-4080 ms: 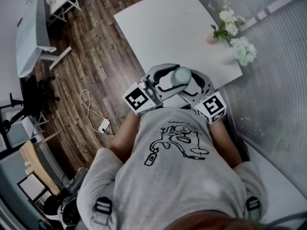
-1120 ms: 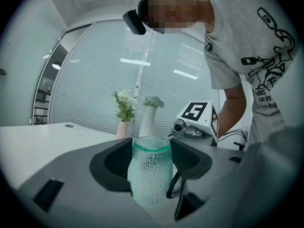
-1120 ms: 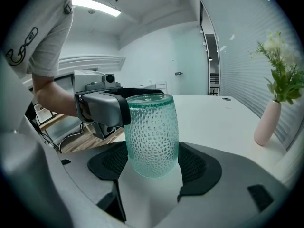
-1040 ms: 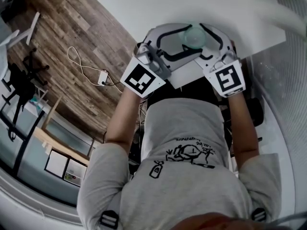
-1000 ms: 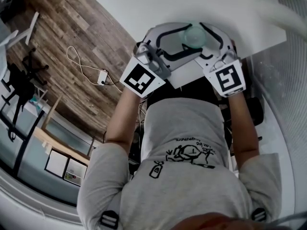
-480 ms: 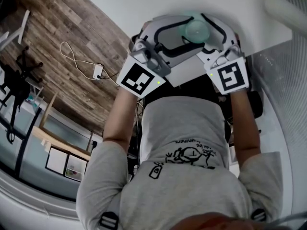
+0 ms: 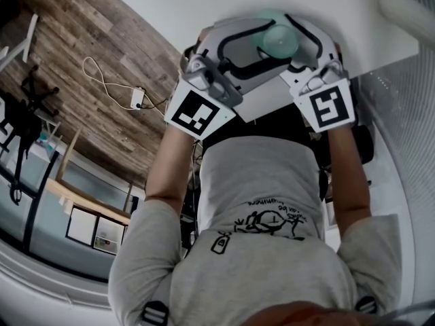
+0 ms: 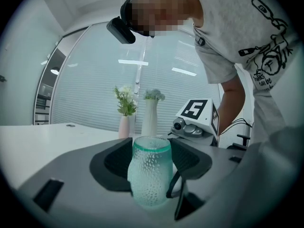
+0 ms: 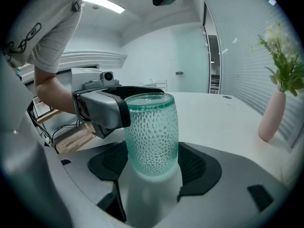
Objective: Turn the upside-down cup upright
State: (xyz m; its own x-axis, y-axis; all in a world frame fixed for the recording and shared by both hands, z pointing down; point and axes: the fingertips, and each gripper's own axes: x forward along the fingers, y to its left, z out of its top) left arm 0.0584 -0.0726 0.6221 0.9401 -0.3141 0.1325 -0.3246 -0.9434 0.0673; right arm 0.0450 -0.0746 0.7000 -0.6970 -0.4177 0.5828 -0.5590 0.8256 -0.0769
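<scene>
A teal dimpled glass cup (image 7: 280, 41) stands on the white table (image 7: 204, 5) close to its near edge. The end that faces up looks like its thick closed base. My left gripper (image 7: 270, 43) comes in from the left and my right gripper (image 7: 289, 45) from the right. Each has the cup between its pads, with no gap showing. In the left gripper view the cup (image 8: 150, 175) fills the space between my jaws. In the right gripper view the cup (image 9: 152, 137) does the same, and a left finger (image 9: 102, 109) lies against its upper side.
A pink vase (image 8: 124, 127) and a white vase (image 8: 149, 120) with flowers stand further back on the table; the pink one (image 9: 270, 120) is also in the right gripper view. A cable and power strip (image 7: 136, 99) lie on the wooden floor at left.
Both grippers and the cup keep the same arrangement throughout. Only the head view has shifted, so the hands now sit higher in the picture than four seconds ago.
</scene>
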